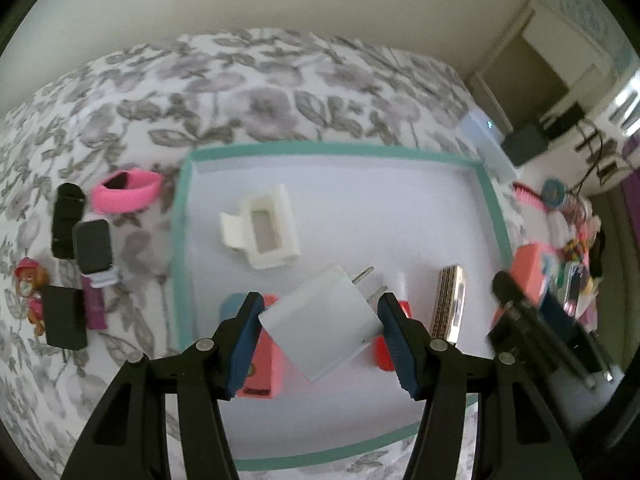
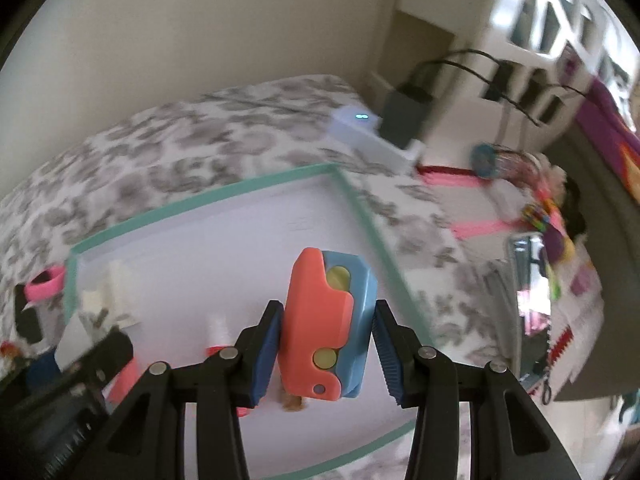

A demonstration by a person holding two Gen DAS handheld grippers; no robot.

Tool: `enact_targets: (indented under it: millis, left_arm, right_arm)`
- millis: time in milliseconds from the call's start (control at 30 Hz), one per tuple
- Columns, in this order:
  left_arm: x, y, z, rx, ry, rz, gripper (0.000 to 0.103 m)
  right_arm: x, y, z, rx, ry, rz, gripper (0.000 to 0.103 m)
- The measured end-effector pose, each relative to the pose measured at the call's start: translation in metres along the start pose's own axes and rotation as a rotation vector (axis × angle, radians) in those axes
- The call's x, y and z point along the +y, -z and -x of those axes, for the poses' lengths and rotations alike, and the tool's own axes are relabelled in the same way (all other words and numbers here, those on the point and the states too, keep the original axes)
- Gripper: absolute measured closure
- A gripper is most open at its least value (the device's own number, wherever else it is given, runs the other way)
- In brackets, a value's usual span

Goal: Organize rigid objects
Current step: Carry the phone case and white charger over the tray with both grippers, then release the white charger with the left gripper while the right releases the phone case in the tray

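My left gripper (image 1: 320,312) is shut on a white plug charger (image 1: 320,322) and holds it over the teal-rimmed white tray (image 1: 180,216). In the tray lie a white hair claw clip (image 1: 262,226), a metallic harmonica (image 1: 448,302) and pink and red items partly hidden under the charger. My right gripper (image 2: 326,326) is shut on a coral and blue toy (image 2: 328,324) above the same tray (image 2: 360,200). The right gripper also shows at the right edge of the left wrist view (image 1: 532,316).
On the floral bedspread left of the tray lie a pink band (image 1: 126,190), black blocks (image 1: 66,220), a smartwatch (image 1: 94,248) and a small pup figurine (image 1: 30,284). A white box (image 2: 368,136), a comb and colourful clutter lie to the right.
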State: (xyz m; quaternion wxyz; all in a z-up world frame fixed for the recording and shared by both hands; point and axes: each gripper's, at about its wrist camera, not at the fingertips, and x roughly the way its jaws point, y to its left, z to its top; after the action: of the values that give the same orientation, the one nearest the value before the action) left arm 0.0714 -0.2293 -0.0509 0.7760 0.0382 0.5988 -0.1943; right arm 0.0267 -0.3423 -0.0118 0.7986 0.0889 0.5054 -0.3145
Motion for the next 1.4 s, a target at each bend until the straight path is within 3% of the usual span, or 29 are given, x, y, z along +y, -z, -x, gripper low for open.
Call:
enact_targets:
  millis: [300, 700, 967, 1400]
  left_arm:
    - [-0.004, 0.002, -0.009, 0.020, 0.001, -0.007, 0.042]
    - [-0.002, 0.004, -0.014, 0.047, 0.006, 0.001, 0.042]
    - [0.000, 0.003, 0.001, 0.017, 0.006, -0.006, 0.041]
    - [0.030, -0.003, 0.018, -0.031, -0.064, 0.066, 0.040]
  right_arm:
    - [-0.033, 0.004, -0.020, 0.045, 0.051, -0.102, 0.055]
    - [-0.023, 0.015, -0.036, 0.120, 0.009, -0.076, 0.055]
    - [-0.019, 0.018, -0.039, 0.142, -0.005, -0.060, 0.055]
    - [-0.013, 0.026, -0.047, 0.173, 0.006, -0.030, 0.054]
